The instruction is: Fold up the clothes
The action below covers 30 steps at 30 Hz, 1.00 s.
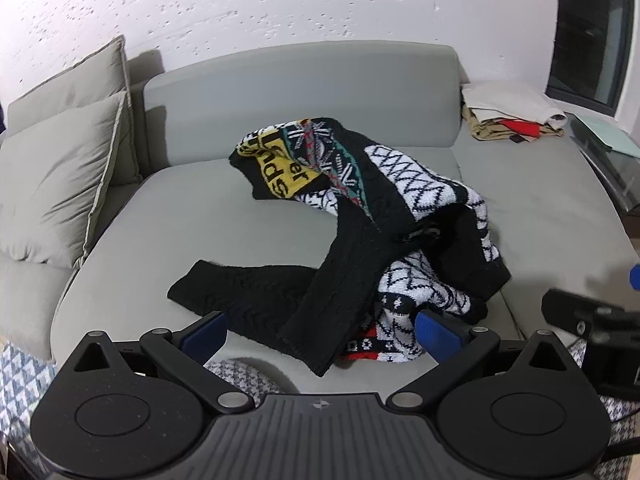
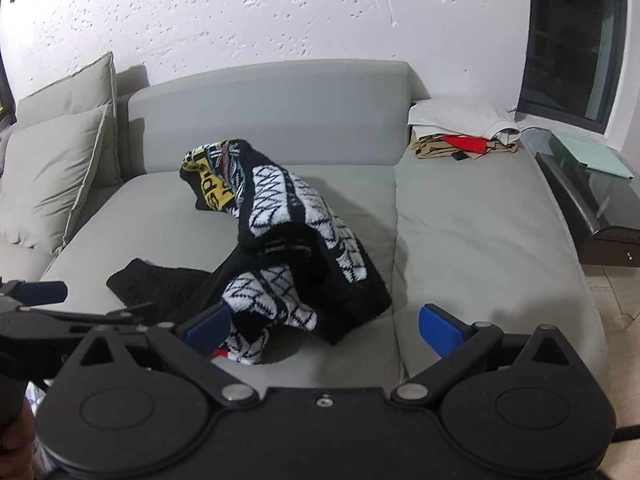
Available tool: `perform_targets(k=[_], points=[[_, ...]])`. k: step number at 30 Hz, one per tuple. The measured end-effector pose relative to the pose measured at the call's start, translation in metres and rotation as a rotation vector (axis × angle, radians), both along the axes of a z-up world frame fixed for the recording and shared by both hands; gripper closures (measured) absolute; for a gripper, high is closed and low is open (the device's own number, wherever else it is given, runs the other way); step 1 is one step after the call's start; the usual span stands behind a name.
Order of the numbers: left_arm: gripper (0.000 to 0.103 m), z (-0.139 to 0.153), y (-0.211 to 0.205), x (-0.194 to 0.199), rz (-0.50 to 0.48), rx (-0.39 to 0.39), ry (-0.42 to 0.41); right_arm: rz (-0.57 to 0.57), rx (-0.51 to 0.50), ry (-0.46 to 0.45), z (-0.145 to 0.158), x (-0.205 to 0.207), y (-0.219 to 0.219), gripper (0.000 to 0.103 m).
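The patterned knit sweater (image 1: 360, 216) lies crumpled mid-frame on the grey sofa (image 1: 140, 248), one black sleeve (image 1: 240, 292) trailing lower left. The left tool (image 1: 320, 330) and right tool (image 2: 324, 330) both stand wide apart, holding nothing. Recommendation: seize opposite edges and spread the garment flat before folding. Folded clothes (image 2: 460, 132) sit upper right.

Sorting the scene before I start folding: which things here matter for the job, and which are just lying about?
For the job: sweater, left gripper, right gripper, sofa.
Lying about: cushions, folded pile, side table.
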<state>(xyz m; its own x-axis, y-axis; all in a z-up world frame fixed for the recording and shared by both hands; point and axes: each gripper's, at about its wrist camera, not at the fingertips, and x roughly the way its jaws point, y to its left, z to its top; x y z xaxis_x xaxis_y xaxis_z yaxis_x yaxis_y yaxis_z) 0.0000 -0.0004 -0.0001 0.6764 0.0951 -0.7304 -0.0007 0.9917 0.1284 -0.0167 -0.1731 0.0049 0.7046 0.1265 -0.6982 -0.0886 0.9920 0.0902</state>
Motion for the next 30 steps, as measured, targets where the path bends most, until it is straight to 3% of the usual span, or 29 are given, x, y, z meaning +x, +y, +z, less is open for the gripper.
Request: perform_targets(k=[5,10,30], points=[[0.001,-0.002,-0.005,0.002,-0.021,0.000,0.013,0.001,-0.020,0.008,-0.002,-0.002,0.003,0.000],[0.001,-0.004,0.007,-0.001,0.006,-0.047,0.021,0.013,-0.017,0.039,-0.007,0.001,0.008,0.000],[0.001,-0.008,0.010,0.002,0.018,-0.034,0.038,0.023,-0.023,0.053,-0.008,0.004,0.011,0.000]])
